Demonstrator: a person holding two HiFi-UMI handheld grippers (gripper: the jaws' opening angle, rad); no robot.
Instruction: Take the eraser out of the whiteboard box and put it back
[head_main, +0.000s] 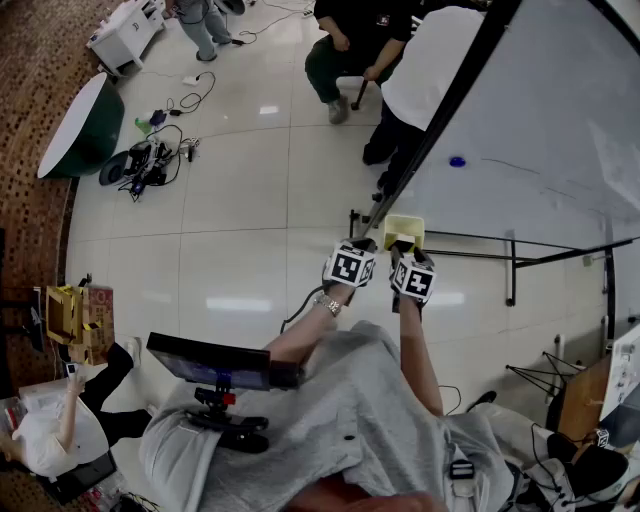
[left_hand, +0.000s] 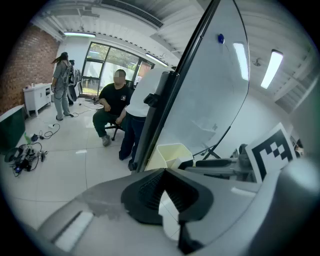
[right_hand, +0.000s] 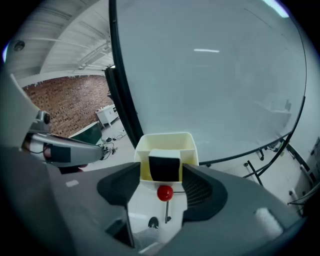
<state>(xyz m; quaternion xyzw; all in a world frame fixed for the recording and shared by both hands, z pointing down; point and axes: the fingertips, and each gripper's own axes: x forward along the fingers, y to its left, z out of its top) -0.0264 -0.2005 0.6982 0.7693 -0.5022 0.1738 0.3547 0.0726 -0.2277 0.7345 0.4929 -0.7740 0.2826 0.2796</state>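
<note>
A pale yellow box (head_main: 403, 231) hangs at the whiteboard's lower left edge. In the right gripper view the black and white eraser (right_hand: 164, 166) stands upright inside the box (right_hand: 165, 141). My right gripper (right_hand: 161, 170) is open, its jaw tips on either side of the eraser, with a strip of yellow showing on the left. In the head view it (head_main: 402, 246) reaches into the box from below. My left gripper (left_hand: 164, 172) is shut on nothing and hovers just left of the box (left_hand: 171, 152); the head view shows it (head_main: 364, 245) beside the right one.
The whiteboard (head_main: 530, 120) carries a blue magnet (head_main: 458, 161), and its stand legs (head_main: 510, 270) run along the floor. A red ball-headed pin (right_hand: 165, 192) shows below the eraser. Two people (head_main: 350, 45) are behind the board. Cables (head_main: 150, 160) and a green round table (head_main: 80, 125) are far left.
</note>
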